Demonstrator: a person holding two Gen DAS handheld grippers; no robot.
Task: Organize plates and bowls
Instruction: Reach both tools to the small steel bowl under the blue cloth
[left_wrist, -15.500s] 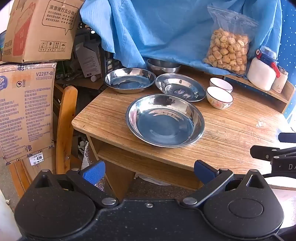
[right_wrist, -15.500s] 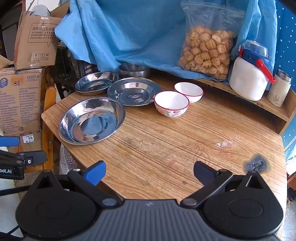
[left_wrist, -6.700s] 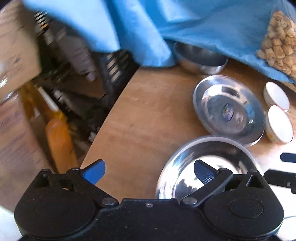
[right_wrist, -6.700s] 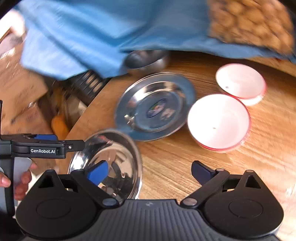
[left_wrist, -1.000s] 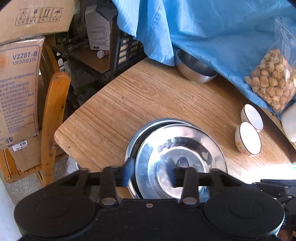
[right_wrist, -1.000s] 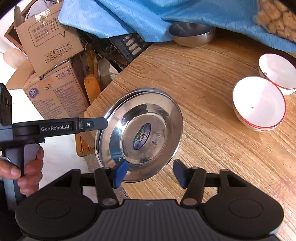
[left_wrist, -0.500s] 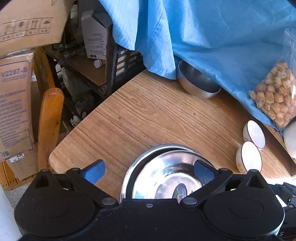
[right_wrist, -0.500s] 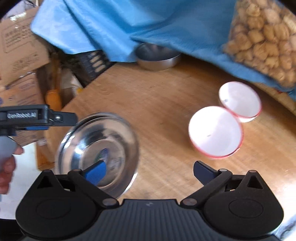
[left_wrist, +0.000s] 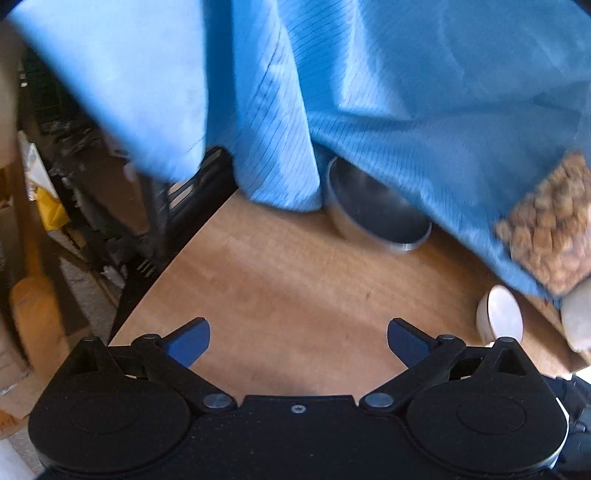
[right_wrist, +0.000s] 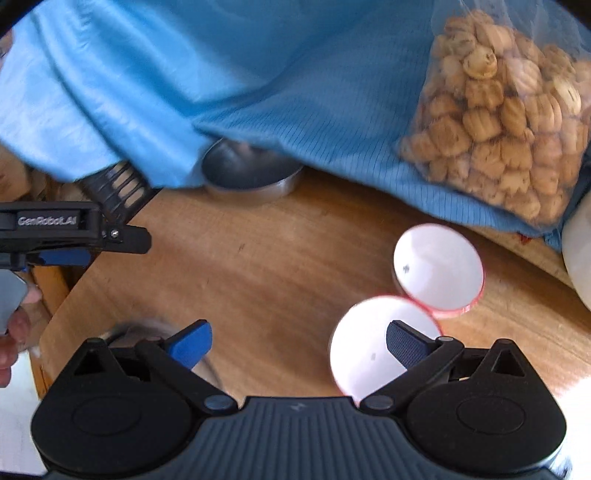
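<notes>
**Both tongs released above the wooden table**

At the far left of the right wrist view, a person's hand (right_wrist: 11, 332) grips the handle of the left gripper (right_wrist: 74, 243), which reaches in level from the left edge. In its own view the left gripper (left_wrist: 298, 341) tilts steeply down at bare wooden table (left_wrist: 295, 288), jaws spread wide with nothing between them.

At lower left of the right wrist view, a blurred sliver of steel plates (right_wrist: 147, 328) peeks out behind the left finger of the right gripper (right_wrist: 299, 343). That gripper also points steeply down, jaws fully apart and empty.

In the upper middle, a steel bowl (right_wrist: 247, 173) sits upright, half under the blue cloth (right_wrist: 258, 74); it looks empty.

To the right stand two white bowls, upright and empty: the nearer bowl (right_wrist: 369, 354) partly behind the right finger, the farther bowl (right_wrist: 439, 269) touching it. In the upper right leans a clear bag of biscuits (right_wrist: 502, 110).
</notes>
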